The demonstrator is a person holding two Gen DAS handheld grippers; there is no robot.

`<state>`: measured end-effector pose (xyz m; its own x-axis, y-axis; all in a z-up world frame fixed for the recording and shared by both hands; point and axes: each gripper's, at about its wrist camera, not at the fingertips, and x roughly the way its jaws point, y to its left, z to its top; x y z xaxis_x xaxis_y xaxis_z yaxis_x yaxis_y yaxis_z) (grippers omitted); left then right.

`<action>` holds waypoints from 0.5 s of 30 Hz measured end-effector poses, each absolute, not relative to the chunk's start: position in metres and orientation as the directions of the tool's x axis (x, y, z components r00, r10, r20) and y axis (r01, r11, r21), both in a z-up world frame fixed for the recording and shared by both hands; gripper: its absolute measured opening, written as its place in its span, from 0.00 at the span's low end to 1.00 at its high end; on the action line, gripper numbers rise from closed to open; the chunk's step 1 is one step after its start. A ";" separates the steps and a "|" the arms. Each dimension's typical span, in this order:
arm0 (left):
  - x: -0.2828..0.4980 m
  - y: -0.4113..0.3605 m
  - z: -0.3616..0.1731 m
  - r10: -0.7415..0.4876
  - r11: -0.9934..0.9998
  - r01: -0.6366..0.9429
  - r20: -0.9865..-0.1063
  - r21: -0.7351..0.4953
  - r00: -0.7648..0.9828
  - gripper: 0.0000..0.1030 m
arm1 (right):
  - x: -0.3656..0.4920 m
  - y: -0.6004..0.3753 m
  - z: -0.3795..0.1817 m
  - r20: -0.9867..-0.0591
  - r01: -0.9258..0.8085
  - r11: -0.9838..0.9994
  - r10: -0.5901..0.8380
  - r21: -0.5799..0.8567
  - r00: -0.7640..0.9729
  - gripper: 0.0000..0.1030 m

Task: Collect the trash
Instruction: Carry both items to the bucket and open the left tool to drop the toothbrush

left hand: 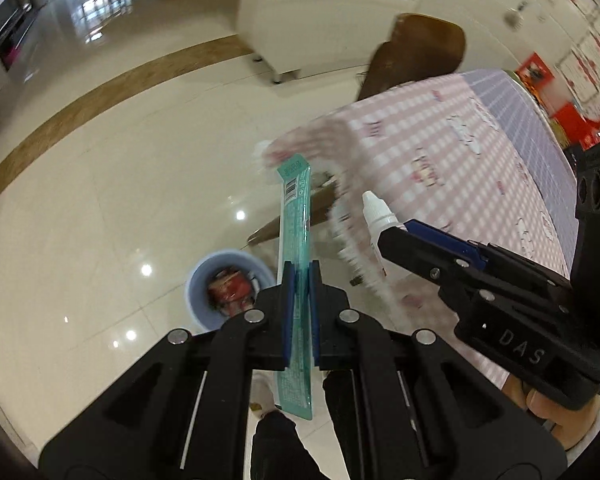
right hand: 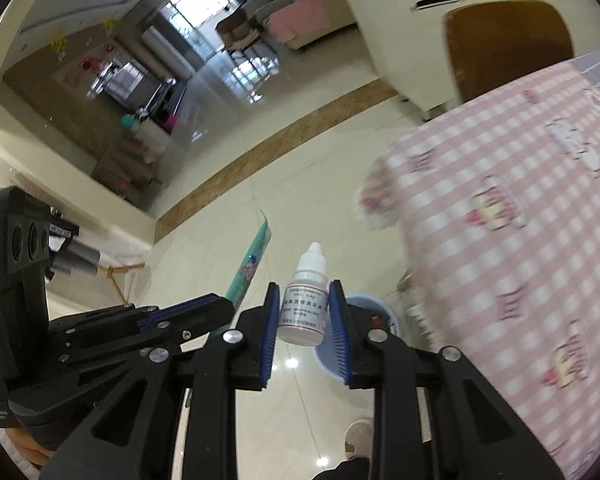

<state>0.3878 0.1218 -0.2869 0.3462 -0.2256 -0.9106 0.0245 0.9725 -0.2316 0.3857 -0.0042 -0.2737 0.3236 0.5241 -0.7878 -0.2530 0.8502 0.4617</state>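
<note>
My left gripper (left hand: 300,270) is shut on a long teal wrapper (left hand: 296,216) that sticks up and out past the fingertips. The right gripper (right hand: 304,290) is shut on a small white dropper bottle (right hand: 305,306), cap upward. Both hang over the cream floor beside the table. A light blue trash bin (left hand: 204,280) stands on the floor below, with red packaging inside; in the right wrist view the trash bin (right hand: 388,312) shows just behind the bottle. The right gripper (left hand: 396,232) with the dropper bottle (left hand: 378,216) also appears at the right of the left wrist view, and the left gripper (right hand: 228,308) with the wrapper (right hand: 250,264) at the left of the right wrist view.
A table under a pink checked cloth (left hand: 440,148) fills the right side, its fringe hanging near the bin. A brown chair (left hand: 416,52) and a white cabinet (left hand: 312,8) stand behind it. A person's dark trouser leg (left hand: 276,440) and slipper show at the bottom.
</note>
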 end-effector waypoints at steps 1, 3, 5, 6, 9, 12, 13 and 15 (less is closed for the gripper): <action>0.385 0.128 -0.288 -0.221 0.973 0.016 -0.912 -0.230 0.344 0.07 | 0.383 0.004 -0.274 -0.791 -0.261 0.850 0.524 0.458 0.316 0.24; 0.377 0.144 -0.293 -0.222 0.971 -0.013 -0.916 -0.240 0.335 0.07 | 0.377 0.018 -0.273 -0.796 -0.275 0.849 0.522 0.451 0.306 0.24; 0.372 0.152 -0.298 -0.223 0.969 -0.030 -0.918 -0.246 0.327 0.07 | 0.374 0.029 -0.272 -0.802 -0.287 0.849 0.519 0.444 0.295 0.24; 0.371 0.156 -0.300 -0.225 0.968 -0.037 -0.919 -0.250 0.323 0.07 | 0.372 0.035 -0.272 -0.807 -0.293 0.850 0.515 0.437 0.290 0.24; 0.368 0.165 -0.307 -0.234 0.964 -0.051 -0.922 -0.262 0.308 0.07 | 0.370 0.048 -0.272 -0.816 -0.305 0.854 0.504 0.422 0.282 0.24; 0.370 0.167 -0.313 -0.237 0.962 -0.066 -0.927 -0.266 0.290 0.07 | 0.371 0.054 -0.273 -0.824 -0.307 0.858 0.495 0.412 0.276 0.24; 0.370 0.169 -0.315 -0.239 0.961 -0.069 -0.928 -0.269 0.287 0.07 | 0.372 0.054 -0.273 -0.825 -0.306 0.859 0.493 0.411 0.275 0.24; 0.372 0.170 -0.318 -0.253 0.957 -0.071 -0.926 -0.283 0.280 0.07 | 0.373 0.055 -0.274 -0.828 -0.303 0.861 0.489 0.408 0.274 0.24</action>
